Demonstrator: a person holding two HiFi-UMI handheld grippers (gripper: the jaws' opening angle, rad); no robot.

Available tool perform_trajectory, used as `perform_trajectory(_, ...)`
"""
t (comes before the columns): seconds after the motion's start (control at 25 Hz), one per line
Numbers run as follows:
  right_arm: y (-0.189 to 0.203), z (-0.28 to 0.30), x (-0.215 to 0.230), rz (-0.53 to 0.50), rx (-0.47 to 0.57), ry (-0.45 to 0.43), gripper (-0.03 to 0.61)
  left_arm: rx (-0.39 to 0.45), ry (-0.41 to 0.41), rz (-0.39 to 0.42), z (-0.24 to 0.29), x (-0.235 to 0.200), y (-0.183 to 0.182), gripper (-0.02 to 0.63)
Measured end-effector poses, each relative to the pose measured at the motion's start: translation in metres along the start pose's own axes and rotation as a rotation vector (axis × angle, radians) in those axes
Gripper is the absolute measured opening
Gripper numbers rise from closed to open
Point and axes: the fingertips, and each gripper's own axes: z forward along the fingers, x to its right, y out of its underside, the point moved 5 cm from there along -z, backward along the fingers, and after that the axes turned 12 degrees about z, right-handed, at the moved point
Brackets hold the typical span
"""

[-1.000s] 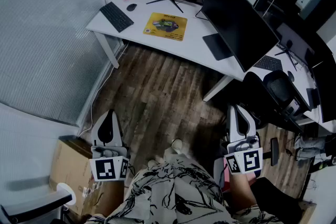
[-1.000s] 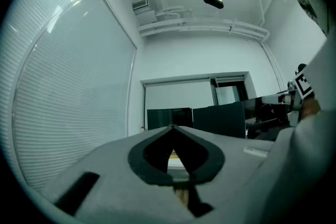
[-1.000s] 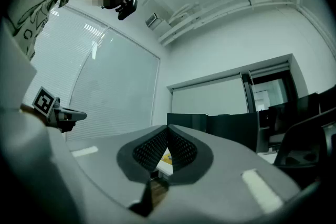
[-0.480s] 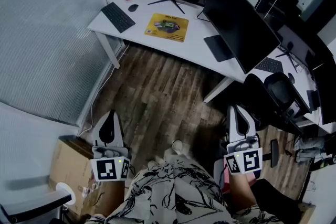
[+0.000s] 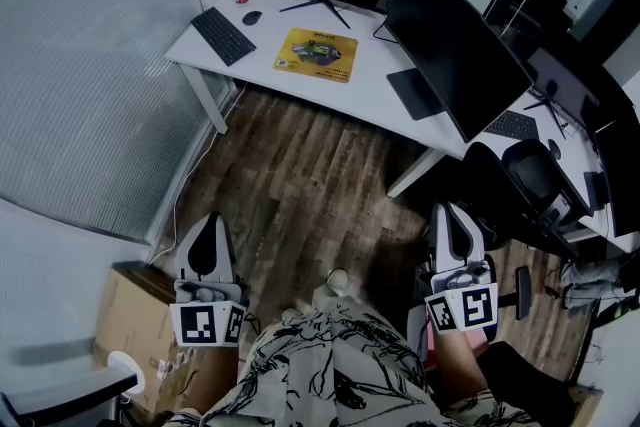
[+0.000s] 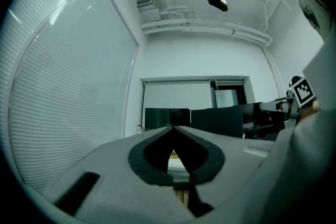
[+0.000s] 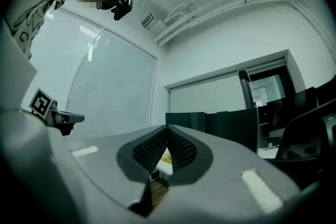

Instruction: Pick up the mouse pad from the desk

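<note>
Nothing much has moved since a second ago. Both hands stay low at the bottom of the frame, and only the head view has wobbled a tiny bit. The left gripper [image 5: 208, 218] sits at the lower left and the right gripper [image 5: 452, 208] at the lower right. Both point up the frame toward the worktop [image 5: 375, 80]. The jaws of each one are pressed together, tip to tip, with nothing pinched in them.

I think this means the job has not really begun. The person stands back on the wooden floor [image 5: 300, 185], well apart from the worktop, and has to step closer first.

The mouse pad [image 5: 316, 54] lies flat on the white worktop in the upper middle of the frame. It is yellow with a dark picture on it. It sits between the keyboard [image 5: 222, 34] on its left and the big dark monitor [image 5: 455, 40] on its right, and touches neither.

Its long side runs left to right across the frame and dips a little toward the right, about in line with the front edge of the worktop. One long edge faces the person, so I guess that near edge is the easy one to nip. The jaws must spread first, and the pad looks thin, so getting under it may be hard.
</note>
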Motion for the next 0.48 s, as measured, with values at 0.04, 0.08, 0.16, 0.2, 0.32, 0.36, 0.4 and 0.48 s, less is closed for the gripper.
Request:
perform_trajectory(0.04,0.0005,0.0003,0.0004,-0.005,-0.001,0.007,0.006,0.002,-0.005,0.001,-0.0004,-0.0011,0.0002,0.003)
perform_trajectory(0.08,0.0006,0.0005,0.0005,-0.011,0.001,0.011,0.006,0.002,-0.010,0.006,-0.0007,-0.0018,0.0004,0.003)
perform_trajectory(0.16,0.0002,0.0006,0.0008,-0.016,0.007,0.008,0.006,-0.001,-0.013,0.022,-0.0005,-0.0013,0.0002,0.003)
perform_trajectory(0.2,0.0001,0.0006,0.0012,-0.016,0.011,0.007,0.008,-0.004,-0.013,0.029,-0.0002,-0.0008,0.0002,0.005)
perform_trajectory(0.32,0.0011,0.0015,0.0014,-0.013,0.018,0.001,0.008,-0.009,-0.015,0.041,-0.0002,-0.0011,0.0007,0.005)
perform_trajectory(0.36,0.0017,0.0020,0.0006,-0.012,0.017,-0.004,0.012,-0.009,-0.015,0.043,-0.0005,-0.0017,0.0008,0.005)
perform_trajectory(0.4,0.0024,0.0026,-0.0003,-0.010,0.016,-0.011,0.020,-0.007,-0.014,0.043,-0.0009,-0.0026,0.0011,0.008)
perform_trajectory(0.48,0.0036,0.0039,-0.0020,-0.005,0.011,-0.021,0.029,-0.003,-0.009,0.039,-0.0011,-0.0045,0.0015,0.023)
